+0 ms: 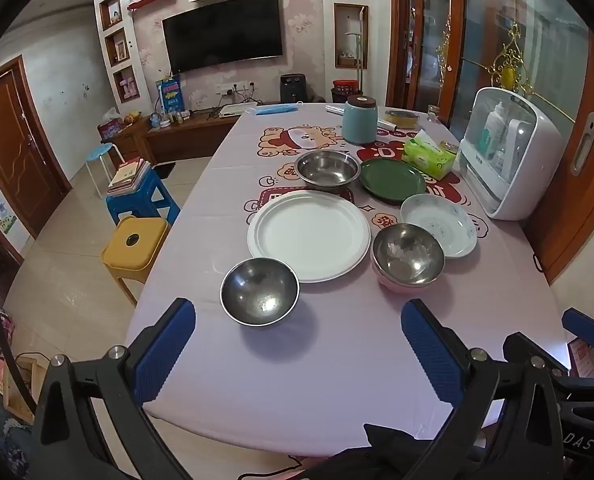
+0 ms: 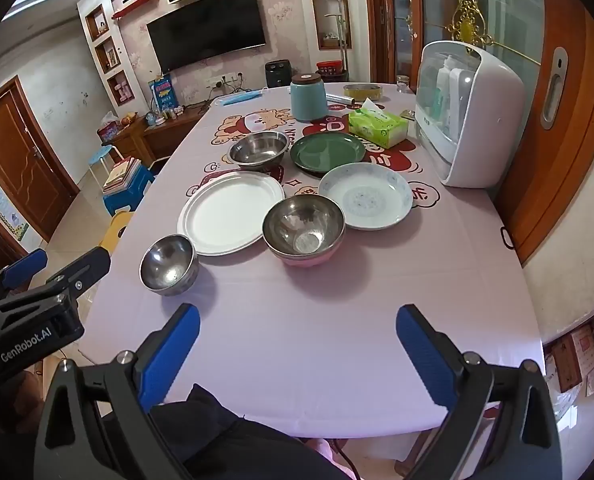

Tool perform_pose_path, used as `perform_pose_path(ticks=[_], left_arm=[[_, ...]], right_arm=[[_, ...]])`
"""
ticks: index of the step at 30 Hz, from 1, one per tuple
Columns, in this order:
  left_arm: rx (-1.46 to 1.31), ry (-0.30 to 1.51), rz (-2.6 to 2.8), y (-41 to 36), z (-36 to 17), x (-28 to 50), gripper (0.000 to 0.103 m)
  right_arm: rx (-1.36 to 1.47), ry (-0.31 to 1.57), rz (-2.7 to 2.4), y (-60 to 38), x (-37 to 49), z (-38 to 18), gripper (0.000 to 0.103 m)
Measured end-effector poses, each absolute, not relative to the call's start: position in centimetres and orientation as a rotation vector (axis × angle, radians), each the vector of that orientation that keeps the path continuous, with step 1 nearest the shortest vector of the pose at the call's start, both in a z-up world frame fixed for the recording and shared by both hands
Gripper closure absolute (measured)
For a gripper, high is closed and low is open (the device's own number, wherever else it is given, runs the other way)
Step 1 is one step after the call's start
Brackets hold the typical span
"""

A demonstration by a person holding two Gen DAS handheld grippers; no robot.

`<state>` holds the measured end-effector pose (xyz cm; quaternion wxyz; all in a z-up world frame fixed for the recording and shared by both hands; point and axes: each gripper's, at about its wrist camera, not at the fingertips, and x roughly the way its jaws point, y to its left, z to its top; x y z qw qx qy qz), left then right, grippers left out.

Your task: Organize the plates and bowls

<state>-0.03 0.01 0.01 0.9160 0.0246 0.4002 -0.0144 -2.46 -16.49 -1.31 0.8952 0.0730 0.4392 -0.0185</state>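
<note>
On the pink tablecloth stand a small steel bowl (image 1: pixel 259 291) (image 2: pixel 169 265), a large white plate (image 1: pixel 309 235) (image 2: pixel 231 211), a steel bowl nested in a pink bowl (image 1: pixel 408 256) (image 2: pixel 303 229), a blue-patterned white dish (image 1: pixel 439 224) (image 2: pixel 366 195), a green plate (image 1: pixel 393 179) (image 2: pixel 327 151) and a larger steel bowl (image 1: pixel 327 169) (image 2: pixel 259 149). My left gripper (image 1: pixel 299 340) is open and empty, just short of the small steel bowl. My right gripper (image 2: pixel 297 346) is open and empty over the near table edge.
At the back of the table stand a teal canister (image 1: pixel 359 119), a green tissue box (image 1: pixel 429 156) and a white appliance (image 1: pixel 509 152) on the right. Yellow (image 1: pixel 135 246) and blue stools (image 1: pixel 143 196) stand left of the table.
</note>
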Motion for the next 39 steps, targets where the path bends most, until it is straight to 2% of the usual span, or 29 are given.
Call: perform_pose_path(ticks=[39], left_arm=[[0.057, 0.831, -0.039, -1.0, 0.4, 0.0, 0.001]], right_arm=[[0.137, 0.920, -0.048, -17.8, -0.9, -1.6, 0.004]])
